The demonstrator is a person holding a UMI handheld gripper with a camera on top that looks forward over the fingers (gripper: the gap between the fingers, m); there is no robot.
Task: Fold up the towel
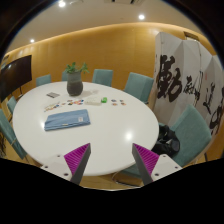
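Note:
A blue folded towel (67,119) lies on the round white table (100,135), on its left part, well beyond my fingers. My gripper (111,160) is held back from the table's near edge, above the floor. Its two fingers (76,158) with magenta pads stand wide apart with nothing between them.
A potted plant (75,80) stands at the table's far side, with small items (97,99) beside it. Teal chairs (188,132) ring the table. A white screen with black calligraphy (185,80) stands at the right. A dark bag (165,143) lies on the floor by the near right chair.

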